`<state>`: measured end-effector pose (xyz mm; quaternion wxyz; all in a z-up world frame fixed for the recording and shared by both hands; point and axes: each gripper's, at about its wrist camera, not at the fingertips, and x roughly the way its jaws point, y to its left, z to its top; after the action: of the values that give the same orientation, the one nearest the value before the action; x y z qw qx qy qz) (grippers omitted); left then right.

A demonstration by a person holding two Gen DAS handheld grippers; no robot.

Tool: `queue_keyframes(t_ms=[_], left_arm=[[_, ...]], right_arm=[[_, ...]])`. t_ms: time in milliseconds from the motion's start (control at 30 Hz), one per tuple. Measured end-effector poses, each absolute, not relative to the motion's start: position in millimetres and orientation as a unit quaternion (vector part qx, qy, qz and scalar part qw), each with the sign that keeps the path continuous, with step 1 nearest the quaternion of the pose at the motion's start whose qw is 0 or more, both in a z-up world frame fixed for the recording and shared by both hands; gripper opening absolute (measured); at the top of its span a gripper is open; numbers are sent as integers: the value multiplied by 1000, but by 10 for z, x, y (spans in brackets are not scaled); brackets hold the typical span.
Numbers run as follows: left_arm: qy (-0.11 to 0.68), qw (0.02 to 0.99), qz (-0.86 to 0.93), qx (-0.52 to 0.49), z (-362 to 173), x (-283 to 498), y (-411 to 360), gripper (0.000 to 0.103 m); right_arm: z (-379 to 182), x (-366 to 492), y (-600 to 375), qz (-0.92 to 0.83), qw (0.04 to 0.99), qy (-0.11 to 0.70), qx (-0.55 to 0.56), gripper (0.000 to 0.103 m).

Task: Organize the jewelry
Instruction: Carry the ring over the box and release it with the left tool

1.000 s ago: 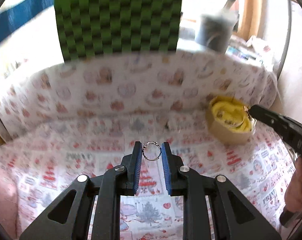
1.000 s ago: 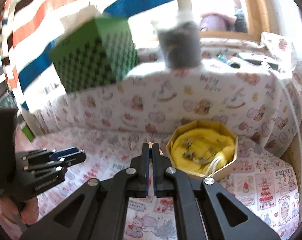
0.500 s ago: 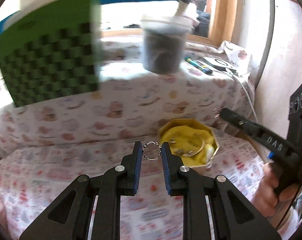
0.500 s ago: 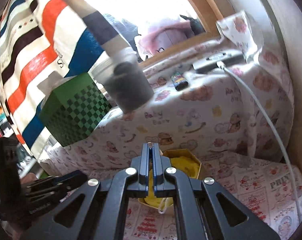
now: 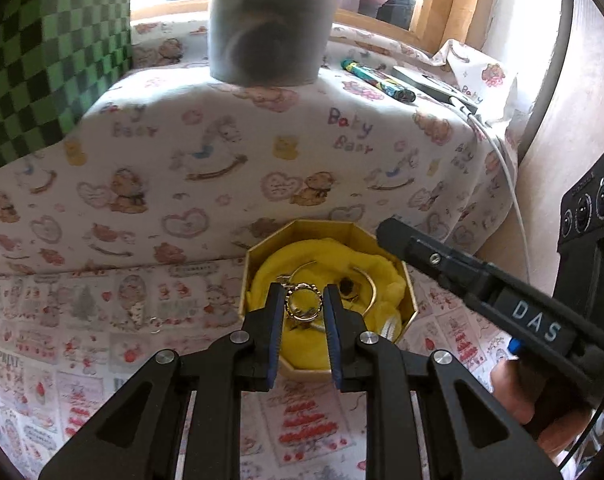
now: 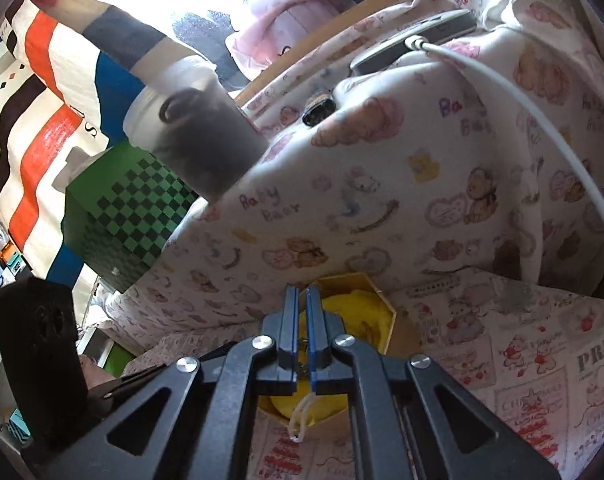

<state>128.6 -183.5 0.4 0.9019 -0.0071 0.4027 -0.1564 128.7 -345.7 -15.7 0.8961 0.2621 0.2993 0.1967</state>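
"DAS" readable on right gripper (image 5: 385, 234); "Baby Bear" and "PRINT" on printed cloth (image 5: 162, 184). Left gripper (image 5: 303, 308) levelled over octagonal gold box (image 5: 321, 226), blue pads clamped on beaded ring (image 5: 304, 306). Right gripper angled in over box rim, jaws nearly together, grip contents unclear. Yellow fabric lining (image 5: 325, 256), bangle (image 5: 367, 286) inside.

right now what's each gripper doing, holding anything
Left gripper: shut on the beaded ring, above the octagonal jewelry box.
Right gripper: jaws nearly together; cannot tell whether they hold anything.
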Motion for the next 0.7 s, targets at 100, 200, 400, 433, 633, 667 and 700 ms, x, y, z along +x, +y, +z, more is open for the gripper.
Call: queue_keyframes(t_ms=[100, 200, 400, 433, 633, 667, 700], left_arm=[[405, 899, -163, -25, -53, 1334, -1855, 19], [413, 894, -169, -31, -124, 1403, -1898, 19], [395, 899, -189, -22, -111, 1461, -1950, 19], [389, 900, -195, -26, -92, 1455, -1944, 19], [340, 926, -165, -3, 114, 1316, -1802, 19], [333, 929, -161, -4, 170, 1289, -1749, 20], [324, 933, -154, -5, 240, 1247, -1681, 22]], right_arm=[[-162, 1275, -3508, 186, 896, 297, 273, 4], [-113, 1217, -3621, 154, 906, 282, 277, 4], [-70, 1202, -3707, 121, 917, 273, 264, 4], [-79, 1210, -3710, 122, 916, 274, 266, 4], [17, 1112, -3665, 93, 934, 245, 242, 16], [45, 1089, -3657, 93, 937, 239, 236, 24], [74, 1066, -3641, 93, 940, 233, 232, 24]])
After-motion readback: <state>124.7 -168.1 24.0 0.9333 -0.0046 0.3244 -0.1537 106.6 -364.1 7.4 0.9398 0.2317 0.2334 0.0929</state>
